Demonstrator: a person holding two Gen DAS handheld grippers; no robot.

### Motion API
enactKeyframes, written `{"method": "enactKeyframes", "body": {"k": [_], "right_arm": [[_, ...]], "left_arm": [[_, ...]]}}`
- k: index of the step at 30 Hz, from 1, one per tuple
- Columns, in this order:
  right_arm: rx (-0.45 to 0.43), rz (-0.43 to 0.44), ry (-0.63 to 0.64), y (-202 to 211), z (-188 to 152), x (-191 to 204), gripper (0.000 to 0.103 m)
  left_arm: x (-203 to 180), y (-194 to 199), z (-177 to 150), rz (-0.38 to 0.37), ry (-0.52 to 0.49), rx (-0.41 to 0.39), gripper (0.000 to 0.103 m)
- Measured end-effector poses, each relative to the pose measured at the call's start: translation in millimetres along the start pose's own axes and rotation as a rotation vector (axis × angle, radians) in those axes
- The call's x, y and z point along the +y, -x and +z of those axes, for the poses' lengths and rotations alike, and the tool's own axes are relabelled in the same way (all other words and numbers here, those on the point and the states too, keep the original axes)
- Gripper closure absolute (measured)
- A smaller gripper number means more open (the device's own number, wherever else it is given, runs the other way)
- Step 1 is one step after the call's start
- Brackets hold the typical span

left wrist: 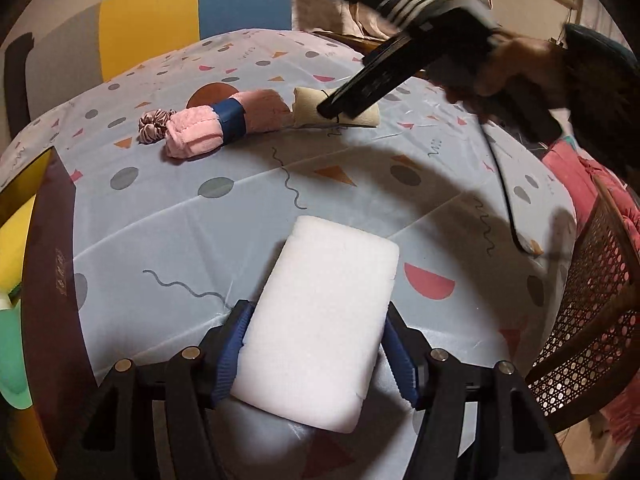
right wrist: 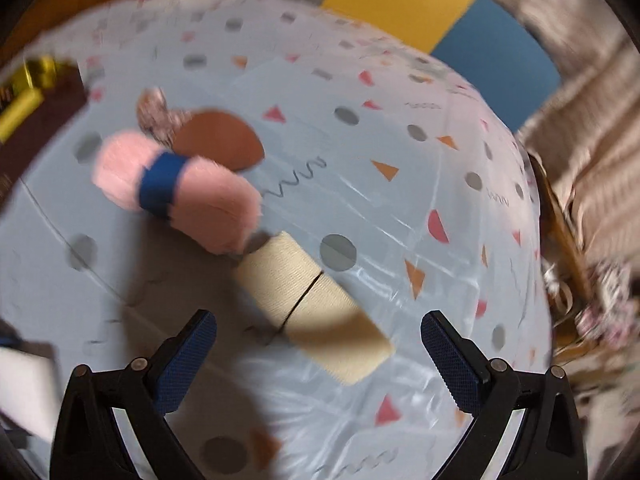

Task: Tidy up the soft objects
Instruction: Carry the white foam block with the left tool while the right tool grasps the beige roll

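My left gripper (left wrist: 314, 344) is shut on a white foam sponge (left wrist: 320, 320) and holds it over the patterned tablecloth (left wrist: 360, 208). Further back lie a pink rolled towel with a blue band (left wrist: 224, 124), a satin scrunchie (left wrist: 154, 126) and a beige rolled cloth (left wrist: 312, 110). My right gripper (right wrist: 318, 344) is open and hovers just above the beige roll (right wrist: 316, 308), its fingers on either side of it. The pink towel (right wrist: 180, 184) and scrunchie (right wrist: 154, 114) lie beyond it, with a brown round pad (right wrist: 220, 142). The right gripper also shows in the left wrist view (left wrist: 332, 110), over the beige roll.
A dark brown box (left wrist: 48, 280) with yellow and green items inside stands at the left table edge. A cane-backed chair (left wrist: 588, 300) with a pink cushion stands at the right. A yellow, blue and grey chair back (left wrist: 180, 20) is behind the table.
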State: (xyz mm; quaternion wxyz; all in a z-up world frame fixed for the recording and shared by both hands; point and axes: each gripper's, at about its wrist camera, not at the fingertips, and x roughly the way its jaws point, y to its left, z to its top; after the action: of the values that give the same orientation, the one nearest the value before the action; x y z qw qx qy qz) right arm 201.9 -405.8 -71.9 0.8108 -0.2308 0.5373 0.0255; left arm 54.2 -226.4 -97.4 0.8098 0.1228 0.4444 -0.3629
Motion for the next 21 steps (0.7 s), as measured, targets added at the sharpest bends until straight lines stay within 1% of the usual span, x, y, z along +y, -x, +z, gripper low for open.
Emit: {"method": "enactKeyframes", "body": {"k": [2, 3, 4, 5, 6, 9, 12, 15, 17, 18, 21], "right_arm": [[0.024, -0.002, 0.041, -13.2, 6.5, 1.3, 0.0], [0.042, -0.002, 0.043, -20.0, 8.2, 0.2, 0.003], [0.058, 0.031, 0.03, -24.4, 8.8, -1.4, 0.023], [0.075, 0.088, 0.006, -28.7, 8.2, -3.3, 0.036], [0.088, 0.132, -0.028, -29.2, 7.0, -6.7, 0.038], [0.056, 0.155, -0.082, -13.5, -1.7, -9.7, 0.041], [0.018, 0.211, -0.167, 7.6, -17.2, -10.5, 0.04], [0.013, 0.26, -0.262, 24.8, -35.3, -4.9, 0.04], [0.016, 0.298, -0.328, 31.1, -46.8, 3.0, 0.039], [0.016, 0.298, -0.356, 33.5, -52.3, 7.7, 0.039], [0.036, 0.271, -0.377, 29.5, -60.2, 26.1, 0.037]], "left_arm": [[0.8, -0.3, 0.2, -0.005, 0.005, -0.002, 0.038], [0.8, -0.2, 0.4, -0.007, 0.006, -0.002, 0.038], [0.7, -0.1, 0.6, -0.008, 0.009, -0.002, 0.038], [0.7, 0.1, 0.7, -0.009, 0.013, -0.002, 0.038], [1.1, 0.3, 0.8, -0.011, 0.017, -0.002, 0.038], [2.6, 0.5, 0.3, -0.019, 0.033, -0.01, 0.038], [2.4, 1.1, 0.8, -0.016, 0.036, -0.012, 0.038], [7.2, 4.3, 1.7, -0.032, 0.075, -0.016, 0.039], [8.3, 6.7, 1.3, -0.031, 0.084, -0.015, 0.04], [8.0, 8.7, 0.6, -0.024, 0.086, -0.017, 0.04], [3.6, 19.2, -2.4, -0.015, 0.072, -0.032, 0.04]]}}
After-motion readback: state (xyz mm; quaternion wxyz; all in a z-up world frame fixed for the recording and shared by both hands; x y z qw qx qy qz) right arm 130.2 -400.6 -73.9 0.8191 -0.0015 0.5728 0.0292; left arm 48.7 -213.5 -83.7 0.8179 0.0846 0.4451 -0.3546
